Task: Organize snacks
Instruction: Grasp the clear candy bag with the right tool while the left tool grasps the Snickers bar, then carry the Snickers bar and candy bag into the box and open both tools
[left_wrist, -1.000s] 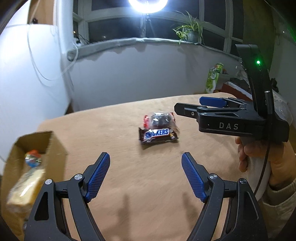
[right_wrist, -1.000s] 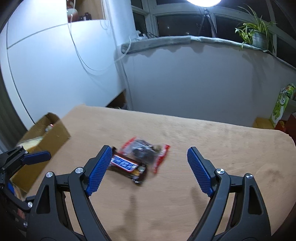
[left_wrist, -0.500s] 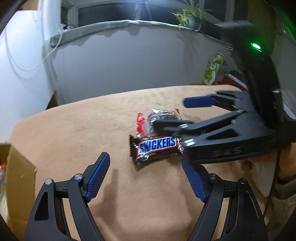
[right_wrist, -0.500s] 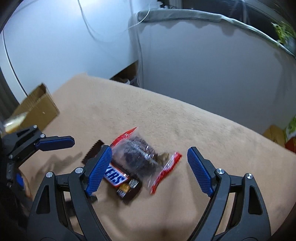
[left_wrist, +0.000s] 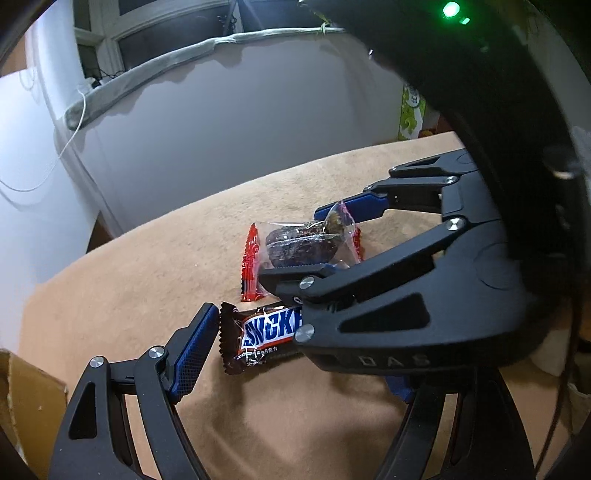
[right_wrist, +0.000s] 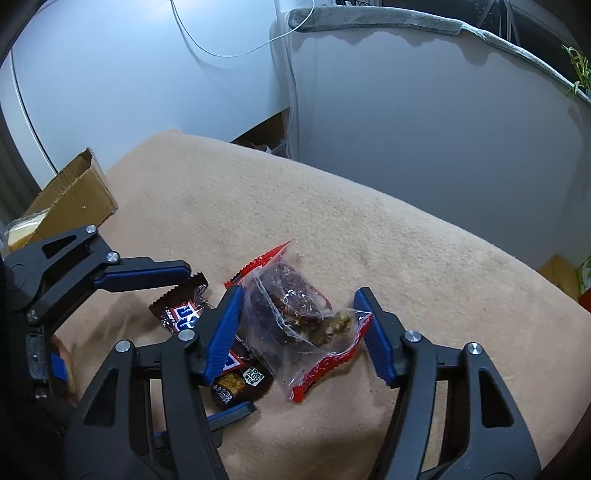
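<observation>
A brown Snickers bar (left_wrist: 264, 334) lies on the tan cloth table (left_wrist: 129, 288), with a clear, red-edged packet of dark snack (left_wrist: 299, 245) just behind it. My left gripper (left_wrist: 295, 365) is open and straddles the Snickers bar (right_wrist: 181, 314); its right finger is hidden behind the right gripper's body. My right gripper (right_wrist: 301, 334) is open with its blue pads on either side of the clear packet (right_wrist: 295, 314). Neither gripper holds anything. The right gripper (left_wrist: 325, 243) crosses in front of the left wrist view.
An open cardboard box (right_wrist: 70, 203) holding a yellowish packet stands at the table's left edge; its corner also shows in the left wrist view (left_wrist: 26, 402). A grey wall runs behind the table. A green snack bag (left_wrist: 412, 118) stands beyond the far right edge.
Both grippers have moved down and forward onto the snacks. The left one now straddles the Snickers bar and the right one straddles the clear packet. Both have stayed open.
</observation>
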